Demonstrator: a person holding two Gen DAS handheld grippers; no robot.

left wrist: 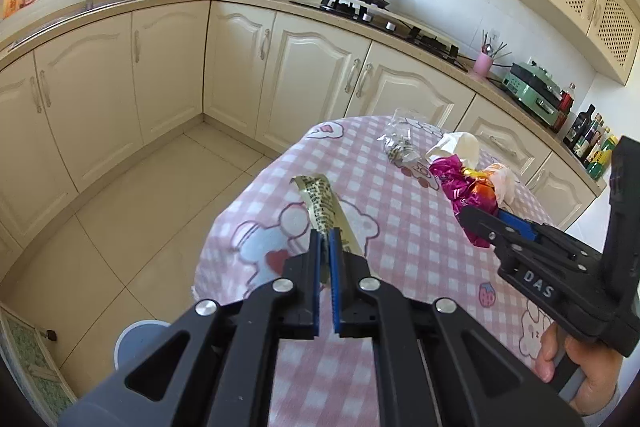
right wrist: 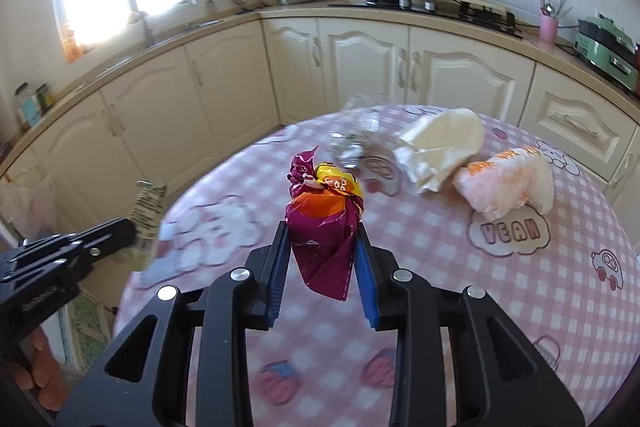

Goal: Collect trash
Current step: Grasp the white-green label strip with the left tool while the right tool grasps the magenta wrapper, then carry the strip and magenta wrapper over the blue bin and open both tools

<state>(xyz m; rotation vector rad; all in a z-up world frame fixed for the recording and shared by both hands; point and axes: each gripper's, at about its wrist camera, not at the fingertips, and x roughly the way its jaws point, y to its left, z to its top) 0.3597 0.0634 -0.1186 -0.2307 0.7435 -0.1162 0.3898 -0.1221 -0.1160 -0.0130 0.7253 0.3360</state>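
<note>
A printed gold wrapper strip (left wrist: 325, 213) is clamped in the fully closed left tongs (left wrist: 326, 247). A crumpled magenta snack wrapper (right wrist: 324, 223) is pinched between the part-closed right tongs (right wrist: 322, 255). Ahead of both, a white bag (right wrist: 440, 147) and orange-printed bag (right wrist: 508, 187) are left on the table (right wrist: 440, 287).

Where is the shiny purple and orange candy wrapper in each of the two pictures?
Left wrist view: the crumpled purple and orange foil wrapper is right of centre, at the right gripper's fingertips.
Right wrist view: dead centre, held between the blue pads.
Shared landmark: the pink cup of utensils on the counter.

Left gripper (left wrist: 326, 247) clamped tight; right gripper (right wrist: 322, 247) pinching partway.
</note>
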